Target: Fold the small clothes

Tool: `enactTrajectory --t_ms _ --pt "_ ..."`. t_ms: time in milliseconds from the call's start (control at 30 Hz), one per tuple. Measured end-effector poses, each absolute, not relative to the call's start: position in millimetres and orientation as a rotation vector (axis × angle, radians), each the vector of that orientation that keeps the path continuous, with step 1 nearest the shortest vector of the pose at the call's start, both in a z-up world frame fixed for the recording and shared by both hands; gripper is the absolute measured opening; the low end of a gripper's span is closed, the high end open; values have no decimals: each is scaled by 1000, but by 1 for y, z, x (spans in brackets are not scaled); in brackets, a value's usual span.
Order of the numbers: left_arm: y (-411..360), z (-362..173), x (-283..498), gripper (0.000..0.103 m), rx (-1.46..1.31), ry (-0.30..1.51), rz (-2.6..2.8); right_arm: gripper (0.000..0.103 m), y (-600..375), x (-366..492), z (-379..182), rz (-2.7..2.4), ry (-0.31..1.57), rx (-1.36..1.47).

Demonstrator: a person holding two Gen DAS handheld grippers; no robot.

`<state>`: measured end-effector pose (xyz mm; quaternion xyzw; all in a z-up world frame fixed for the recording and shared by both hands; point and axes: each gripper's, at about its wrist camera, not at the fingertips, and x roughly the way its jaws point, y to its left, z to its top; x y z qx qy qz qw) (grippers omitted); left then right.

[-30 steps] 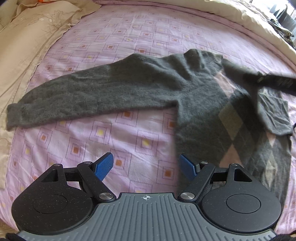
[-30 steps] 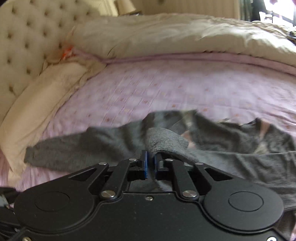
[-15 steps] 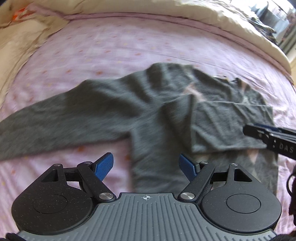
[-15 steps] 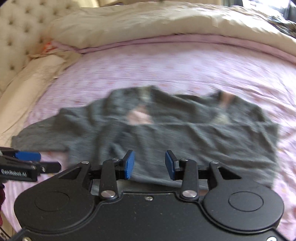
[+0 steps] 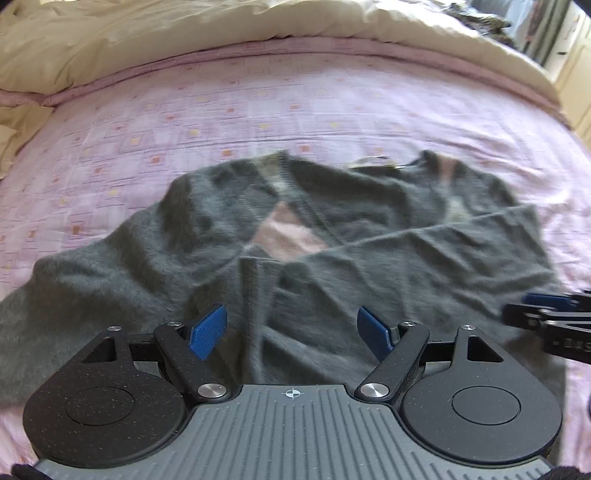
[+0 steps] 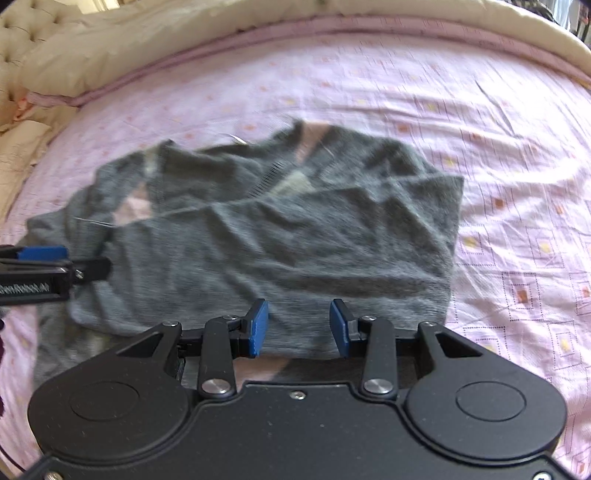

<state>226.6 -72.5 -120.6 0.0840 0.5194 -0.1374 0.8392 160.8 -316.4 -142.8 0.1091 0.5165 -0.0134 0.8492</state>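
A small grey sweater [image 5: 332,229] with pink argyle diamonds lies spread on the pink patterned bedsheet. One sleeve is folded across its body [image 6: 280,236]; the other sleeve trails off to the left [image 5: 74,295]. My left gripper [image 5: 291,332] hovers open just above the sweater's near part, nothing between its blue pads. My right gripper [image 6: 298,326] is open too, over the near edge of the folded sleeve. Each gripper shows at the edge of the other's view: the right one [image 5: 546,317] and the left one [image 6: 48,266].
A cream duvet [image 5: 184,40] is bunched along the far side of the bed, and a tufted headboard [image 6: 22,33] with a pillow stands at the far left. Bare pink sheet [image 6: 517,206] stretches to the right of the sweater.
My right gripper let go of the sleeve after carrying it across the sweater's body, and it now stands open. Both grippers have moved in over the sweater's near part.
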Motion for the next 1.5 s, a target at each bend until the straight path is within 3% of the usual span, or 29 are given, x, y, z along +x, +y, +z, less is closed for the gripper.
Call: enactTrajectory --t_ms 200,467,733,1000,1033,1100,1333,1433,1500 --pt "-26 -147 242 78 138 1176 -67 43 -338 161 -156 -88 1102 235" --pt "28 -139 233 78 93 1172 66 38 -357 156 -154 -156 1082 237" --pt "35 -120 225 78 86 1133 100 51 -385 157 -133 -279 972 287" --pt "25 -113 217 78 59 1090 69 51 -402 191 -151 -246 1034 328" --pt "25 -113 216 78 56 1096 74 42 -401 193 -154 -238 1047 332" --pt "29 -114 217 78 52 1103 82 11 -400 194 -157 -227 1055 324" --pt "27 -120 220 78 45 1123 34 4 -423 178 -164 -316 1084 325" --pt "18 -127 224 78 51 1129 -11 18 -425 175 -149 -325 1032 304" --pt "11 -135 227 78 63 1140 -38 18 -422 177 -136 -303 979 288"
